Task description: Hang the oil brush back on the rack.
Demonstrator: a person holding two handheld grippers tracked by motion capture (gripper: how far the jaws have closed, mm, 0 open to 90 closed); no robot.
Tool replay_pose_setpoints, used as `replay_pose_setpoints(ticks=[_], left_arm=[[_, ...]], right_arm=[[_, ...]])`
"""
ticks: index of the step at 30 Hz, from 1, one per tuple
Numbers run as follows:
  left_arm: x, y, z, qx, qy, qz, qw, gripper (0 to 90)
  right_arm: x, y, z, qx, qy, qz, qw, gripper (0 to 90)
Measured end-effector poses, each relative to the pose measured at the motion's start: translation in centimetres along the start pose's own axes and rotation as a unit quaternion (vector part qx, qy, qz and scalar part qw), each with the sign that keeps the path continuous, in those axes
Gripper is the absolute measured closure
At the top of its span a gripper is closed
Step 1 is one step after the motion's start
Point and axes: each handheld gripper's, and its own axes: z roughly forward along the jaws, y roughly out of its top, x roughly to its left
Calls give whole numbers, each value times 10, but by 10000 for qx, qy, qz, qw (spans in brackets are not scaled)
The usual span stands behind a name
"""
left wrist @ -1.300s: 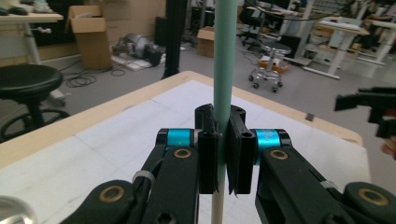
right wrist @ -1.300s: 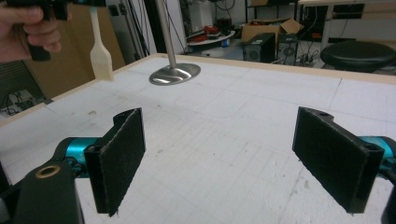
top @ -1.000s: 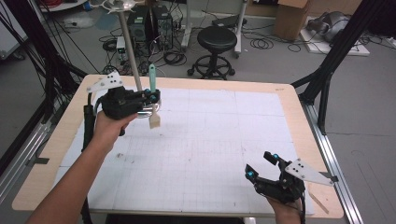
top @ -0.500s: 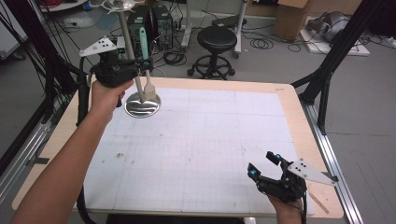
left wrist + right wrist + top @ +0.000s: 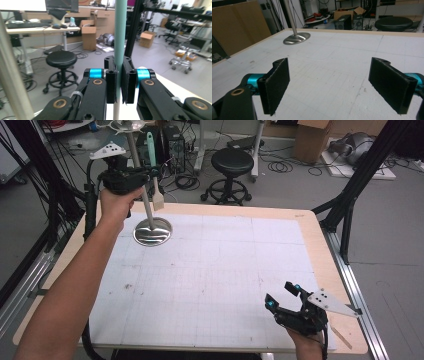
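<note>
Two black jaws of the left gripper (image 5: 119,80) were pinched flat against the pale green handle of a spatula (image 5: 151,167), which had been lifted over the past second from low above the worktop (image 5: 215,285) to well above its far-left corner. The rise had also uncovered the round steel base (image 5: 152,231) of a stand, whose slanted pole (image 5: 139,175) ran just beside the tool. The spatula's long axis stood close to upright, handle end pointing up and the pale blade hanging down behind the pole, clear of the surface; whether it touched the pole could not be told. The lift suggested the tool was being carried toward the top of the stand, perhaps to be hung there, a step not yet done. At the near-right corner the right gripper (image 5: 287,300) rested low over the worktop with its jaws spread wide and nothing between them.
</note>
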Motion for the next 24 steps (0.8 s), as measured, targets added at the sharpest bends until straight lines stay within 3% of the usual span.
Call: replay_pose_setpoints(ticks=[3,24], left_arm=[[5,0,2,-44,129,-59,9999,841],[16,-2,10,-50,474,-154,9987,840]], right_arm=[[0,0,1,8,9,1,10000,156],[-1,0,6,66,121,6,9999,156]])
